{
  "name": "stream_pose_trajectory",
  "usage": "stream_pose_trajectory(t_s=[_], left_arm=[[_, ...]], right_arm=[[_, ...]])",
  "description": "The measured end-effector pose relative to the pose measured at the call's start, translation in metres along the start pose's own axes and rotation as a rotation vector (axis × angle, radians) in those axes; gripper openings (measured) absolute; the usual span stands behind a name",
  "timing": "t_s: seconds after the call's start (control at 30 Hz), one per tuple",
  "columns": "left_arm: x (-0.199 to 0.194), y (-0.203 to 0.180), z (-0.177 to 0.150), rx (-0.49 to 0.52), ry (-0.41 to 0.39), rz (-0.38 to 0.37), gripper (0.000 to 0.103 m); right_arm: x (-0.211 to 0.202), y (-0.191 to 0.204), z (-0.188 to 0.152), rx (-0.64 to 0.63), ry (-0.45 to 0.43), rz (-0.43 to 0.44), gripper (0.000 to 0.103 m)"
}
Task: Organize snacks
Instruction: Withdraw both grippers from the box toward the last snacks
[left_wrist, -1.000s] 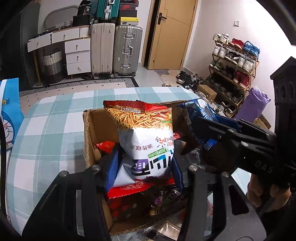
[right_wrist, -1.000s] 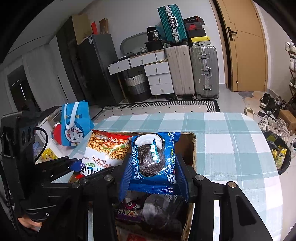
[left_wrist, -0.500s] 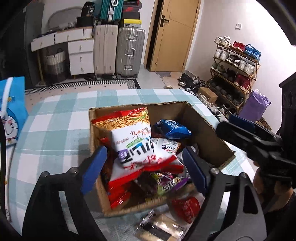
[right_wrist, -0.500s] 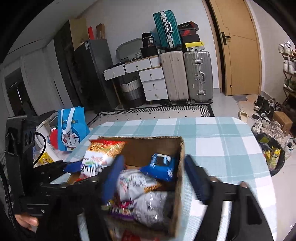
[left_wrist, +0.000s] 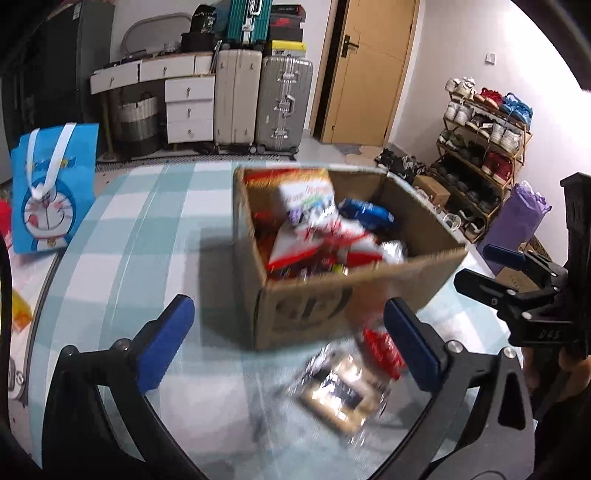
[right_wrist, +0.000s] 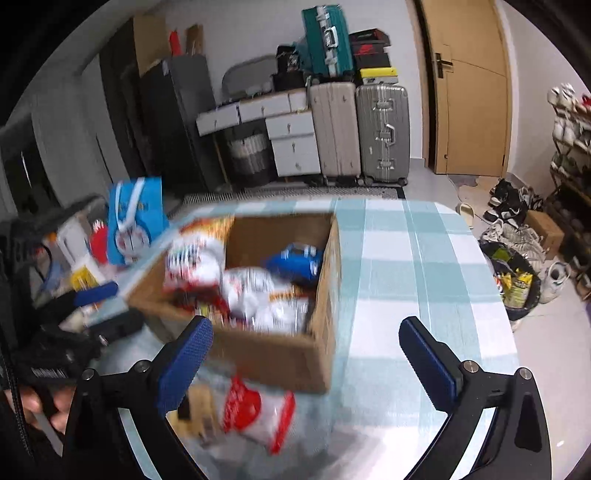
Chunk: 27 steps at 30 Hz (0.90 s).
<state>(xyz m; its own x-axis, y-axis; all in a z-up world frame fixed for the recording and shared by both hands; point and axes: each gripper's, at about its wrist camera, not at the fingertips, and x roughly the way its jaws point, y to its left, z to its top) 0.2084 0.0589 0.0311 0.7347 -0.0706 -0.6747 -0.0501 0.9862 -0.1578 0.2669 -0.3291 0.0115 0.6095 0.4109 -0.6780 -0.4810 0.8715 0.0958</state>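
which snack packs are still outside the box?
Two: the red-and-white pack and the clear-wrapped tan pack, both lying on the tablecloth in front of the cardboard box. The blue pack and the rest sit inside.

One cardboard box (left_wrist: 332, 295) is sitting beyond the jaws, two loose snack packets (right_wrist: 255, 413) are lying between them, and two suitcases (left_wrist: 258, 99) are standing far behind.

Checked table (left_wrist: 122, 236) carries cardboard box (left_wrist: 332, 295), loose packets (right_wrist: 255, 413).
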Motion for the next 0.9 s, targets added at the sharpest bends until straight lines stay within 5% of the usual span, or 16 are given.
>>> stream_pose_trajectory(t_s=[0.47, 0.9], left_arm=[[0.017, 0.004, -0.051, -0.014, 0.123, 0.048, 0.102], [0.044, 0.014, -0.072, -0.053, 0.219, 0.024, 0.102]], right_arm=[[0.023, 0.009, -0.077, 0.016, 0.187, -0.035, 0.102], [0.051, 0.020, -0.081, 0.057, 0.242, 0.013, 0.102]])
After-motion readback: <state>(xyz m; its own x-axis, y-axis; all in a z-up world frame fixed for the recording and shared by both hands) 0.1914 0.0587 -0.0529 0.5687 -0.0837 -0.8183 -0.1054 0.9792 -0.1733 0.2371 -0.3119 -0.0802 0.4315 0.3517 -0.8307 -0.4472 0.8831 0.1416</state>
